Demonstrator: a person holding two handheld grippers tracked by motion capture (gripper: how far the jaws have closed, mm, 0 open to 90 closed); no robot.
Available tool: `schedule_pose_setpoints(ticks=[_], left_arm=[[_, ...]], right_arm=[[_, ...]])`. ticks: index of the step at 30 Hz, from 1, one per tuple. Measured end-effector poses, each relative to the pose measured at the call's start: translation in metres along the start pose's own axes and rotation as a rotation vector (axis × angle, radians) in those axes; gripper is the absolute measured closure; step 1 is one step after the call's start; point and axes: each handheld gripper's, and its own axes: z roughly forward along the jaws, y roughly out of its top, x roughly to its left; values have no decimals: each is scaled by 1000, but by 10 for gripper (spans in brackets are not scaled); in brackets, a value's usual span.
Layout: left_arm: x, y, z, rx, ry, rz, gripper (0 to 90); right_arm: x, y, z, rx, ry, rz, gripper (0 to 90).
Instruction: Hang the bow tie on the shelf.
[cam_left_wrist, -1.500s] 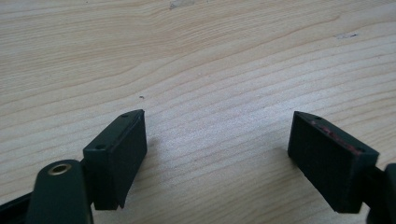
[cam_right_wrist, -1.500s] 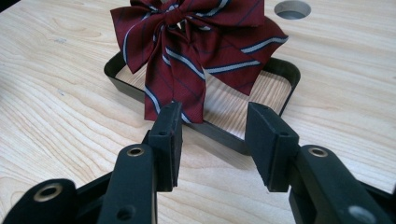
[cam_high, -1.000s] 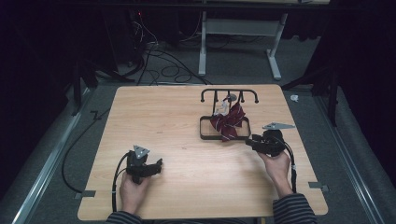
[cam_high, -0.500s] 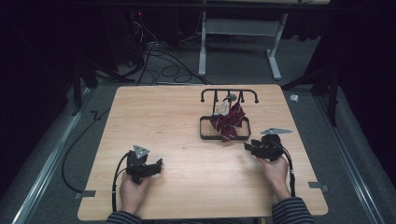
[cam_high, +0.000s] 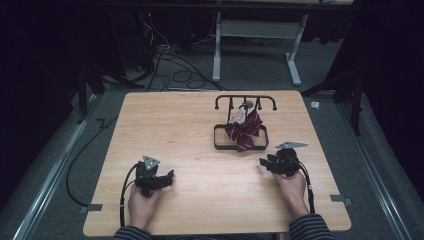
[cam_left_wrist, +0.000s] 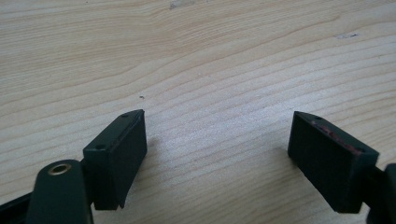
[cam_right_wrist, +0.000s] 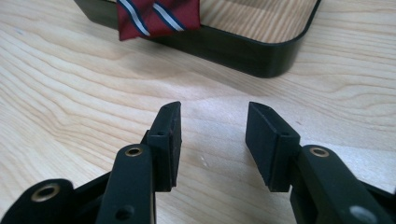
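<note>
While both tongs rest released on the worktop (cam_high: 200, 125), the striped tie (cam_right_wrist: 156, 16) draped on the black rack (cam_right_wrist: 243, 46) lies just beyond the right tongs (cam_right_wrist: 212, 140), well apart from the left tongs (cam_left_wrist: 217, 154).

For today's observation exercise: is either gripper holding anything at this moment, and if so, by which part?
Nothing is held. The left gripper and the right gripper both have open jaws with bare table between them; the striped tie hangs untouched on its rack.

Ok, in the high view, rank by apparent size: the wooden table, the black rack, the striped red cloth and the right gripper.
1. Wooden table, by far the largest.
2. Black rack, base frame plus hooked rail.
3. Striped red cloth and right gripper: these look alike in size, so I won't rank them.
</note>
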Motion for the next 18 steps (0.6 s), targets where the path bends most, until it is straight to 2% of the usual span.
schedule_pose_setpoints(ticks=[3,6,14,18], left_arm=[[0,0,0,0,0,0,201],[0,0,0,0,0,0,201],[0,0,0,0,0,0,201],[0,0,0,0,0,0,201]], right_arm=[[4,-1,1,10,-47,-50,573],[7,-3,3,20,-67,-65,572],[7,-7,2,0,-73,-64,560],[8,-11,3,-27,-86,-80,547]])
